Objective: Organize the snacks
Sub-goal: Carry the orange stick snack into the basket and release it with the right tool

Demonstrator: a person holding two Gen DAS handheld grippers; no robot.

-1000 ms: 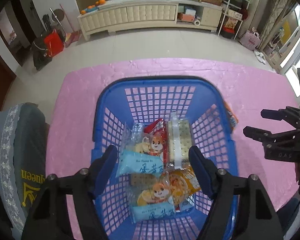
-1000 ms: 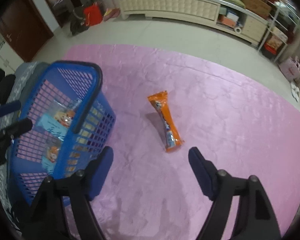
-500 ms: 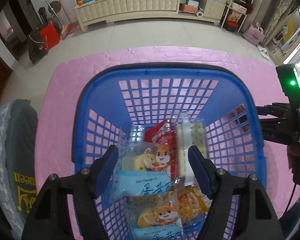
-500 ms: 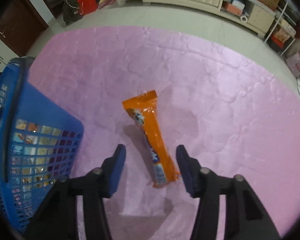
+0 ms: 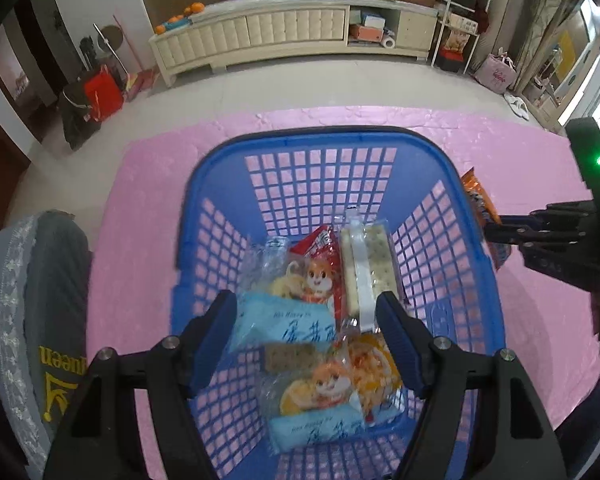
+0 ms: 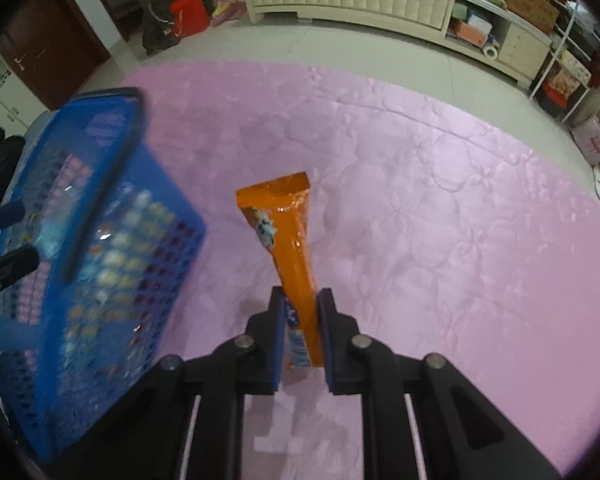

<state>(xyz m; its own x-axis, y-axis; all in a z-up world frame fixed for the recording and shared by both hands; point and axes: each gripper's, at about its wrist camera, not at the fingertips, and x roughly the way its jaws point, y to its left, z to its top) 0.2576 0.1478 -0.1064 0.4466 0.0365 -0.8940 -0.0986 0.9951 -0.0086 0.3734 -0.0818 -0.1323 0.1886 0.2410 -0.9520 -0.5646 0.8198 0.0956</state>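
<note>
A blue plastic basket [image 5: 452,184] stands on a pink mat [image 5: 148,208] and holds several snack packs, among them a light blue pack [image 5: 284,320] and a cracker pack [image 5: 370,264]. My left gripper [image 5: 306,340] is open above the basket's near side. In the right wrist view my right gripper [image 6: 300,312] is shut on the near end of a long orange snack pack [image 6: 288,232], right of the basket [image 6: 100,248]. The orange pack also shows in the left wrist view [image 5: 478,196], behind the basket's right rim.
A grey cushion [image 5: 32,320] lies left of the mat. A cream low cabinet [image 5: 260,36] stands along the far wall, with a red bag [image 5: 102,92] on the floor to its left. Bare pink mat [image 6: 440,240] lies right of the orange pack.
My right gripper has moved forward to the orange pack and shut on its near end. My left gripper has stayed open over the basket, shifting a little.
</note>
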